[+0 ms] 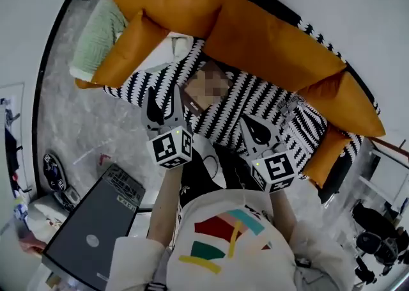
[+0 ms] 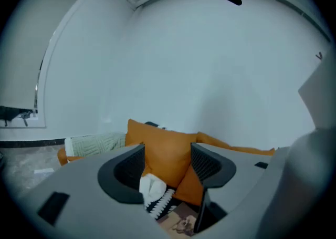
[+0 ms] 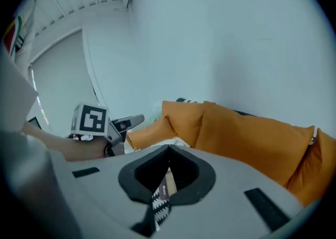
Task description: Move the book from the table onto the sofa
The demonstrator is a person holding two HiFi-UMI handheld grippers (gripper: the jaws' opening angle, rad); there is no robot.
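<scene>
The book (image 1: 192, 101), brown with its cover blurred over, lies flat on the black-and-white zigzag throw (image 1: 246, 101) that covers the sofa seat, in front of the orange back cushions (image 1: 268, 40). My left gripper (image 1: 164, 105) hovers just left of the book, open, with nothing between its fingers. The left gripper view looks past the gripper (image 2: 167, 162) at the cushions, with the book (image 2: 181, 222) low between the jaws. My right gripper (image 1: 259, 131) hangs over the throw to the book's right, shut and holding nothing. In the right gripper view its tips (image 3: 168, 148) meet; the book (image 3: 169, 184) shows below them.
A pale green knitted blanket (image 1: 96, 37) and a white cushion (image 1: 174, 47) lie at the sofa's left end. A dark grey flat case (image 1: 92, 238) sits at the lower left on the marble floor side. White walls rise behind the sofa. The left gripper's marker cube (image 3: 90, 118) shows in the right gripper view.
</scene>
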